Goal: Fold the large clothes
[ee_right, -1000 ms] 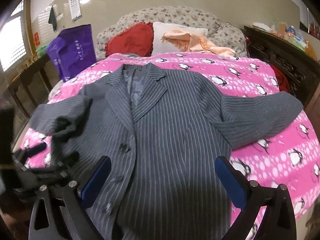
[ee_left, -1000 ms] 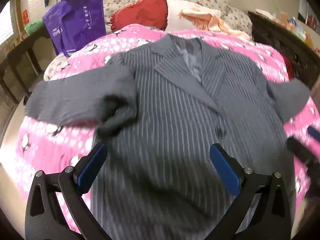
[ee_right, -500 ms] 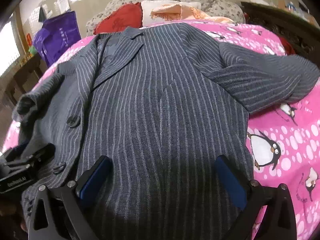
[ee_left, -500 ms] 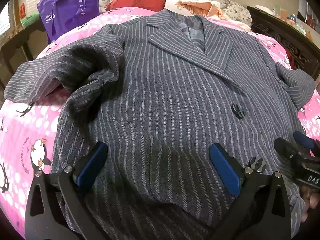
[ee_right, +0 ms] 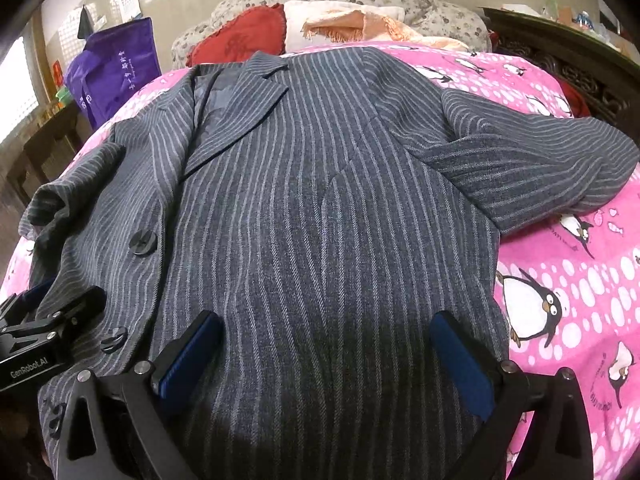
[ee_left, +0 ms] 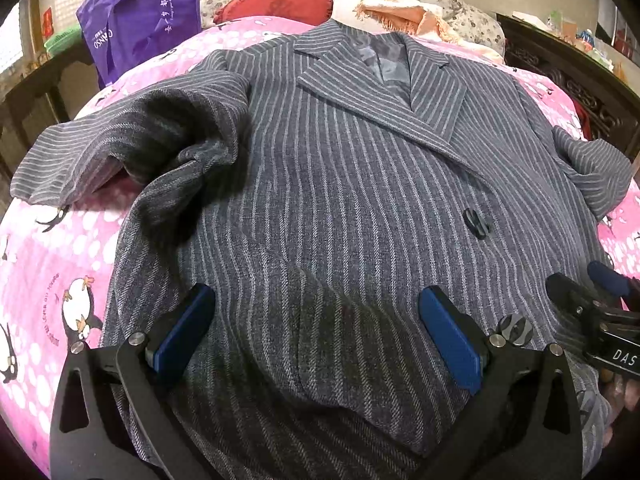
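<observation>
A grey pinstriped jacket (ee_left: 340, 184) lies face up on the bed, collar at the far end, dark buttons down its front. Its left sleeve (ee_left: 120, 148) is bunched and folded near the shoulder. The right sleeve (ee_right: 532, 168) stretches out over the pink cover. My left gripper (ee_left: 316, 328) hangs open low over the lower left front panel, blue pads wide apart with nothing between them. My right gripper (ee_right: 328, 348) stands open just above the lower right part of the jacket (ee_right: 320, 200). Each gripper shows at the edge of the other's view.
The bed has a pink penguin-print cover (ee_right: 560, 300). A red cushion (ee_left: 276, 2), a white pillow with a peach cloth (ee_right: 352, 24) and a floral headboard sit at the far end. A purple bag (ee_left: 136, 24) stands at the left. Dark carved wooden furniture (ee_left: 580, 88) runs along the right.
Both grippers have come down and closer to the jacket's lower half over the last second. They stay open, and the jacket has not visibly moved.
</observation>
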The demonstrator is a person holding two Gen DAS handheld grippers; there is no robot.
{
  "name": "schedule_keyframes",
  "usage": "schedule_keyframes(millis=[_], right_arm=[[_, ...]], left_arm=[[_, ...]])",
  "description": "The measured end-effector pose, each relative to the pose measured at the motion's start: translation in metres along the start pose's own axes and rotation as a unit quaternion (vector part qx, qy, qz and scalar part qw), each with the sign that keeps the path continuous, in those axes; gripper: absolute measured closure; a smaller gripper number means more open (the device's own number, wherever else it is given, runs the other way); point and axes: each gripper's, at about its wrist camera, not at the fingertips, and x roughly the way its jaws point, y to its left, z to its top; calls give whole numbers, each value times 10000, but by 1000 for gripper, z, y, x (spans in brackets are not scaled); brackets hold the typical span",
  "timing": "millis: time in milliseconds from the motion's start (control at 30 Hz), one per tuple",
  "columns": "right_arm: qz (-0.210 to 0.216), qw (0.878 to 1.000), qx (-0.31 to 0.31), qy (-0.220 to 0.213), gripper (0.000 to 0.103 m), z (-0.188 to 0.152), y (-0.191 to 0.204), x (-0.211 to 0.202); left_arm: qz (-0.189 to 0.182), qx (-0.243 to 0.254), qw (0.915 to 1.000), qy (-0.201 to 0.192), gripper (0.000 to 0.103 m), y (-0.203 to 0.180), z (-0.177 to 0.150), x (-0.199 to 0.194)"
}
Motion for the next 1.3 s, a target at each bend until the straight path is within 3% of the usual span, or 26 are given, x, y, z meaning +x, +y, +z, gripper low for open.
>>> schedule_keyframes(millis=[1300], right_arm=[[125, 9999, -6, -16, 0, -4, 0, -3]], left_arm=[[-6, -28, 10000, 20, 0, 1, 0, 0]])
